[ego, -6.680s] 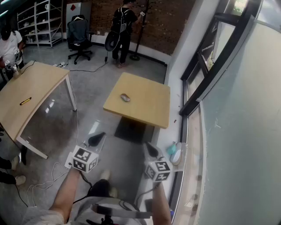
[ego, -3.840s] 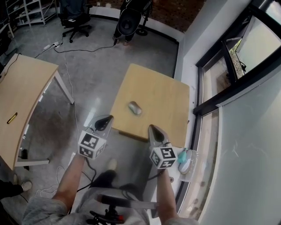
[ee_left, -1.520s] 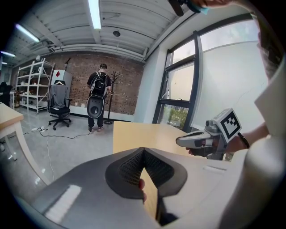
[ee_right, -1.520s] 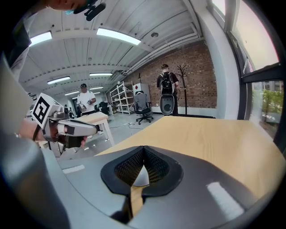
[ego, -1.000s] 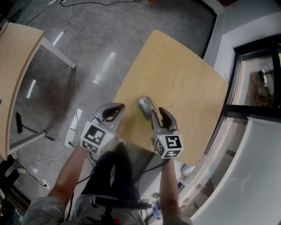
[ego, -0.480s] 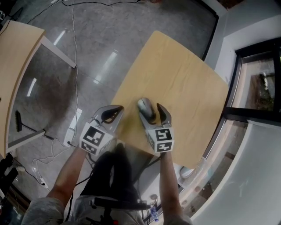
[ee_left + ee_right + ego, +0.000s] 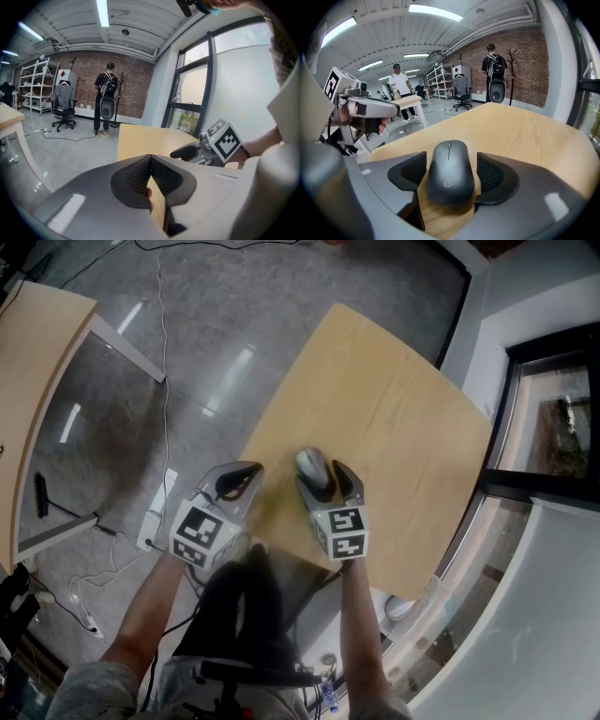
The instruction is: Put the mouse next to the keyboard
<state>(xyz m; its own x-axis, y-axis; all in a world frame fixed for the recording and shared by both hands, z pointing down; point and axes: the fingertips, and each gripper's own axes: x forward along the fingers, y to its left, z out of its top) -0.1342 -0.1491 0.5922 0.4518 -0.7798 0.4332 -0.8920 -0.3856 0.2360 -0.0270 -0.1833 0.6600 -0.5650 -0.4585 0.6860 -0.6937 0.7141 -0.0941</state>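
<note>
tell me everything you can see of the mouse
The mouse is dark grey, matte plastic by its look, with a scroll wheel in front, a small logo on its back, no cable visible. It lies flat on the wooden table near its near edge, wheel end away from the right gripper, whose jaws have just been opening and stand either side of it with slim gaps; only the table seems to touch it.

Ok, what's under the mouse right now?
Only the bare wooden table shows under the mouse, which lies flat between the jaws of the right gripper; they have just been opening. No mat shows. The patch directly beneath its body is covered.
</note>
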